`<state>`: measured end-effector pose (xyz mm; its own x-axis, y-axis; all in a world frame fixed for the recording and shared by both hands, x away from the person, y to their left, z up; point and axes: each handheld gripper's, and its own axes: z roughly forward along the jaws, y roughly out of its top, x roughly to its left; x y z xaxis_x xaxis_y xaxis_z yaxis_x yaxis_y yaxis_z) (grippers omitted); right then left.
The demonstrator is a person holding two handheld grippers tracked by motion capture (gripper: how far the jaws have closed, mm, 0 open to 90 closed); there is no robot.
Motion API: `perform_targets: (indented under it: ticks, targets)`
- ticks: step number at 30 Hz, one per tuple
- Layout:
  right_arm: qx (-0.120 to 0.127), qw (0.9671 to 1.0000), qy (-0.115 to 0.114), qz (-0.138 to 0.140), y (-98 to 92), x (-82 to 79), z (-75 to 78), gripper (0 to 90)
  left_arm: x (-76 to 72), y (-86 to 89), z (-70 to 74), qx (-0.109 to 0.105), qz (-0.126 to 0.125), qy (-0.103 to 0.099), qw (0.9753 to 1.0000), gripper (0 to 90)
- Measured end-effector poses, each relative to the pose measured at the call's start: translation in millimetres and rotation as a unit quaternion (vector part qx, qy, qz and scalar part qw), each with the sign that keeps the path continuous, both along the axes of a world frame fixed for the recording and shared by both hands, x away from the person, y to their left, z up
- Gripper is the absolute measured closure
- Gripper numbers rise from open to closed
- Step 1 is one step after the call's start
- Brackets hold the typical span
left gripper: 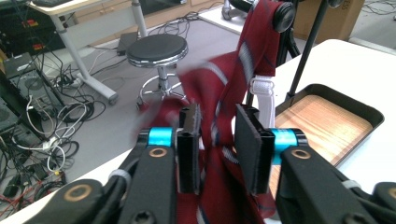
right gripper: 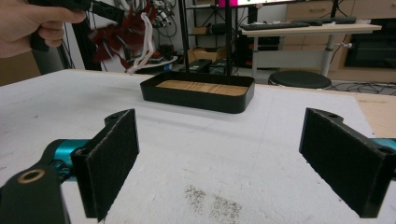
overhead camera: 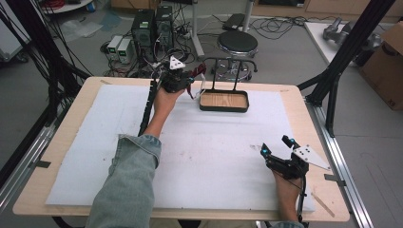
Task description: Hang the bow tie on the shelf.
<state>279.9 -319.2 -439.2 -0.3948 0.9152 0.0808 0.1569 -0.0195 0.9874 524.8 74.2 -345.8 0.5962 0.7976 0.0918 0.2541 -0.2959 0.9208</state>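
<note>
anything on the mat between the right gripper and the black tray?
Nothing: in the right gripper view, bare white mat with a dark smudge runs from the right gripper to the black tray. The high view agrees.

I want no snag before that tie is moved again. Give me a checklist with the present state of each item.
1. Tie between the pads of the left gripper: ok, the cloth runs through the gap.
2. Grip firm on the tie: cannot tell, a gap shows between the pads and the cloth.
3. Tie hung on the rack: ok, it drapes over the bar near the end knob.
4. White strap free of the jaws: ok, it hangs just behind the right-hand pad.
5. Tray under the rack: ok, its wooden floor shows bare.
6. Right gripper out of the way: ok, open, low over the white mat, far from the rack.
</note>
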Motion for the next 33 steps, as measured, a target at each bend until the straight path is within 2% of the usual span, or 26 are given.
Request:
perform_targets:
  ticks: [4,7,10,12,16,22,23,24,27,29,30,33]
  targets:
    - [0.000,1.0000,0.001,0.000,0.0,-0.1,0.0,11.1,-0.5,3.8,2.8,-0.002,-0.003,0.005,1.0000,65.2]
    - [-0.001,1.0000,0.000,0.000,0.0,0.0,0.1,11.1,-3.9,9.2,7.7,-0.006,-0.005,0.000,1.0000,60.6]
    - [0.000,1.0000,0.000,-0.001,0.1,-0.1,0.1,11.1,-10.5,17.4,14.7,-0.011,-0.009,-0.007,0.9999,58.3]
    - [-0.001,1.0000,0.001,-0.002,0.2,-0.3,0.1,11.1,-19.4,29.3,21.5,-0.019,-0.012,-0.014,0.9996,57.3]
    - [0.000,1.0000,0.001,-0.003,0.3,-0.3,0.1,11.1,-27.9,43.2,27.0,-0.029,-0.013,-0.004,0.9995,53.2]
    - [-0.002,1.0000,0.000,-0.006,-0.3,-0.1,0.1,11.0,-53.5,74.9,36.3,-0.040,-0.007,-0.015,0.9991,47.7]
    - [-0.003,1.0000,-0.001,-0.006,-0.3,0.0,0.0,11.1,-63.0,86.6,39.6,-0.044,-0.007,-0.019,0.9988,47.3]
    - [-0.003,1.0000,-0.001,-0.006,-0.3,0.0,0.0,11.1,-63.0,86.6,39.6,-0.044,-0.007,-0.019,0.9988,46.8]
    - [-0.001,1.0000,0.001,-0.010,-0.4,-0.2,0.0,11.1,-79.5,103.5,44.0,-0.050,-0.004,-0.032,0.9982,44.9]
    - [0.002,0.9999,0.004,-0.010,-0.9,-0.4,0.0,11.1,-95.9,119.3,47.1,-0.055,0.000,-0.045,0.9975,42.8]
    - [0.002,0.9999,0.004,-0.011,-1.0,-0.5,0.0,11.1,-95.9,119.3,47.1,-0.055,0.000,-0.045,0.9975,42.2]
    - [0.001,0.9999,0.003,-0.012,-1.5,-0.2,-0.1,11.1,-112.0,135.4,49.1,-0.059,0.007,-0.055,0.9967,41.2]
